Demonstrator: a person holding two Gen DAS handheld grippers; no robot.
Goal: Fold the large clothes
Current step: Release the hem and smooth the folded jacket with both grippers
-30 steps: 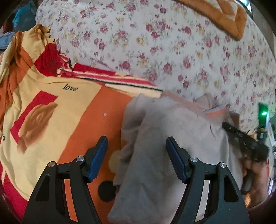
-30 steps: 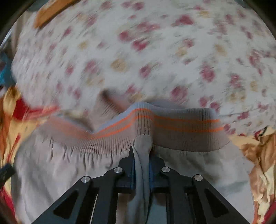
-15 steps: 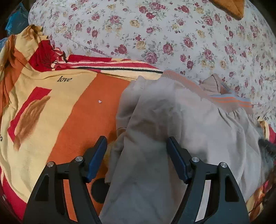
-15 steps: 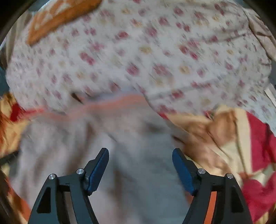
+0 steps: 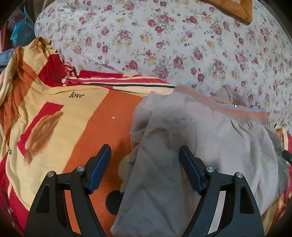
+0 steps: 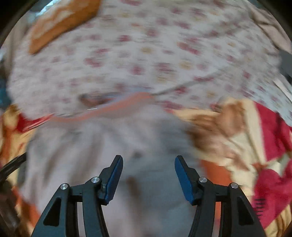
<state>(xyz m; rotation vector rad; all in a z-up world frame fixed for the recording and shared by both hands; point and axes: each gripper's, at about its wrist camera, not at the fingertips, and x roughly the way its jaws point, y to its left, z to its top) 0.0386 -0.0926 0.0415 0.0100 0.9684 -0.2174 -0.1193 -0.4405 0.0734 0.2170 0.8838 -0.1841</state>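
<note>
Beige-grey cotton trousers with an orange-striped ribbed waistband (image 5: 209, 145) lie folded over themselves on an orange, yellow and red patterned blanket printed with the word "love" (image 5: 73, 116), the waistband at the far edge and the legs running toward the near side. Beyond the blanket spreads a white bedsheet scattered with red and yellow roses (image 5: 164, 45), and an orange plush cushion with a pale pattern (image 5: 235, 9) sits at its far right corner. Left gripper (image 5: 145, 169) hovers over the near left edge of the trousers with its blue-padded jaws spread wide and nothing between them. Right gripper (image 6: 147, 175) hangs above the middle of the trousers (image 6: 127, 145), jaws likewise wide apart and empty; its view is heavily blurred, so finer detail of the cloth cannot be made out. In that view the blanket (image 6: 255, 136) bunches up to the right of the trousers.
</note>
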